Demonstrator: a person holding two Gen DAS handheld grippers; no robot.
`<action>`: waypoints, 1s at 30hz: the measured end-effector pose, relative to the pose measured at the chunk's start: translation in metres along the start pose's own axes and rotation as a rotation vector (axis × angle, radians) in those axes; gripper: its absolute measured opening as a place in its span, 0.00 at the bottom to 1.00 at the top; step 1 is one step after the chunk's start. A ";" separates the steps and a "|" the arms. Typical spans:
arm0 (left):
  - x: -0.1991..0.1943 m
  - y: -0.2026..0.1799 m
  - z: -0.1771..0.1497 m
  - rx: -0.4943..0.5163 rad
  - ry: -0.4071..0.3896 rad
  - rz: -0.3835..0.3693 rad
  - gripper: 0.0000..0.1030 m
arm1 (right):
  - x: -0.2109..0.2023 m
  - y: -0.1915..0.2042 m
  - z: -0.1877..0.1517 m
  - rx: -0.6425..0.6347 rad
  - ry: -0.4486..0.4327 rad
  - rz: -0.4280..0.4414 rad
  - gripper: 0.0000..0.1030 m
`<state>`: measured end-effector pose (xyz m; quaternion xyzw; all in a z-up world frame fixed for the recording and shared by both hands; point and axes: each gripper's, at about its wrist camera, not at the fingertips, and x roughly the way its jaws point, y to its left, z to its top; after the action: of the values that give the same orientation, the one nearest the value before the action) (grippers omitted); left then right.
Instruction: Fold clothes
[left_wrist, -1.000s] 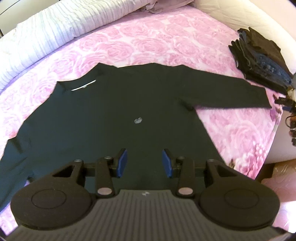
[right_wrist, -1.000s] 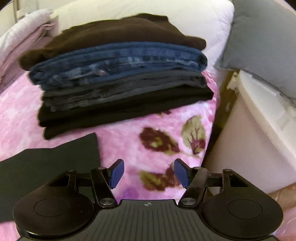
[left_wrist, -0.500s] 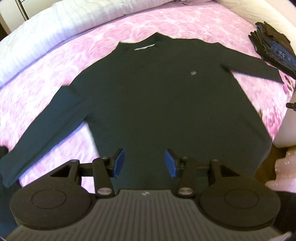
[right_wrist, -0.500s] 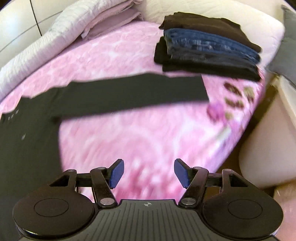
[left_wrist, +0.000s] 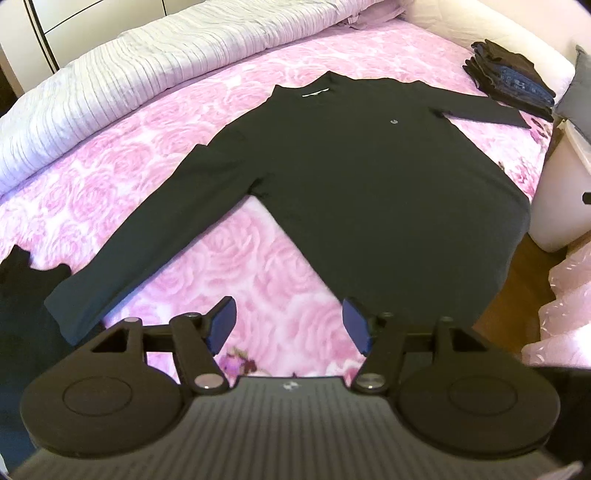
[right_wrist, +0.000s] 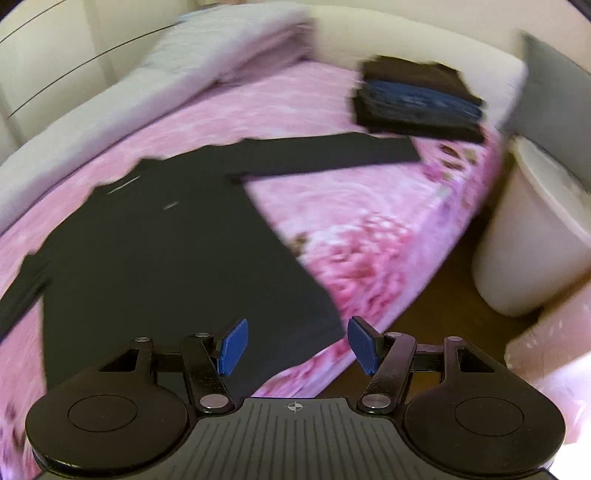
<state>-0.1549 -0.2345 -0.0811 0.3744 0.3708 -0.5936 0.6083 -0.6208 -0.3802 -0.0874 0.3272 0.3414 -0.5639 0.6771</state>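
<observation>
In the left wrist view, your left gripper (left_wrist: 289, 320) was opening, empty, low in frame; the black long-sleeved shirt (left_wrist: 369, 192) lay spread flat at centre, ready for folding.

In the right wrist view, your right gripper (right_wrist: 295, 345) gaped empty over the shirt's hem; the folded stack (right_wrist: 417, 101) sat upper right, clear.

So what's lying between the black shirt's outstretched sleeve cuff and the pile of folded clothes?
Only bare pink floral blanket: the right wrist view shows a narrow strip between the cuff and the folded pile.

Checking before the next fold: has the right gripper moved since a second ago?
Yes. The right gripper, open and empty, has pulled back from the stack of folded clothes, which now looks small and far, to the shirt's hem.
</observation>
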 end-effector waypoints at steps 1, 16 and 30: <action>-0.001 -0.001 -0.002 0.000 -0.001 -0.002 0.60 | -0.003 0.009 -0.004 -0.034 0.008 0.018 0.62; -0.063 0.028 0.011 0.045 -0.188 -0.040 0.80 | -0.080 0.099 -0.029 -0.066 -0.037 0.012 0.78; -0.147 0.127 -0.104 0.224 -0.206 -0.114 0.82 | -0.224 0.241 -0.192 0.099 -0.081 -0.125 0.81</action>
<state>-0.0314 -0.0738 0.0062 0.3555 0.2585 -0.6999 0.5630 -0.4303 -0.0646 0.0065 0.3152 0.3053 -0.6339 0.6369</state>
